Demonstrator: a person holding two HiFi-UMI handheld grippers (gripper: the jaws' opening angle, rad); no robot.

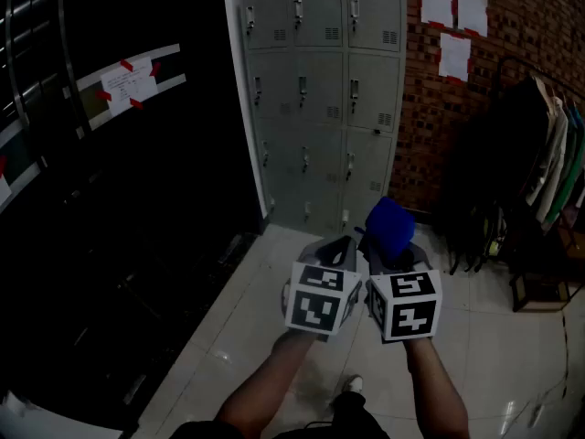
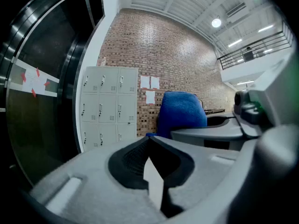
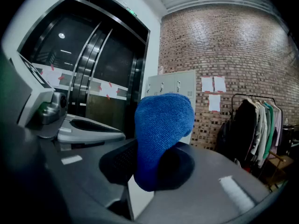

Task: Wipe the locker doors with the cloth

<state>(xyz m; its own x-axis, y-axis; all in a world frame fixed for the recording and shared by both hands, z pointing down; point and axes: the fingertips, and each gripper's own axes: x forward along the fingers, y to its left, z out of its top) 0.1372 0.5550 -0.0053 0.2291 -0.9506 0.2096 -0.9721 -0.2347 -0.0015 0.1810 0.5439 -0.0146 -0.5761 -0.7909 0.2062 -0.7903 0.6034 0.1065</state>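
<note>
Right gripper (image 3: 152, 164) forward, facing lockers (image 1: 320, 90) (clamping cloth (image 3: 163, 125))

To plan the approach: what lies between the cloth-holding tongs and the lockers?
Bare tiled floor separates the right tongs, shut on the blue cloth, from the lockers: head view.

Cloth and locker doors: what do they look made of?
The cloth: blue, matte, probably microfibre or terry; fuzzy looped pile shows where the right gripper pinches it. The locker doors: likely painted sheet metal, light grey, smooth satin finish; louvred vent slots and small metal handles suggest it.
</note>
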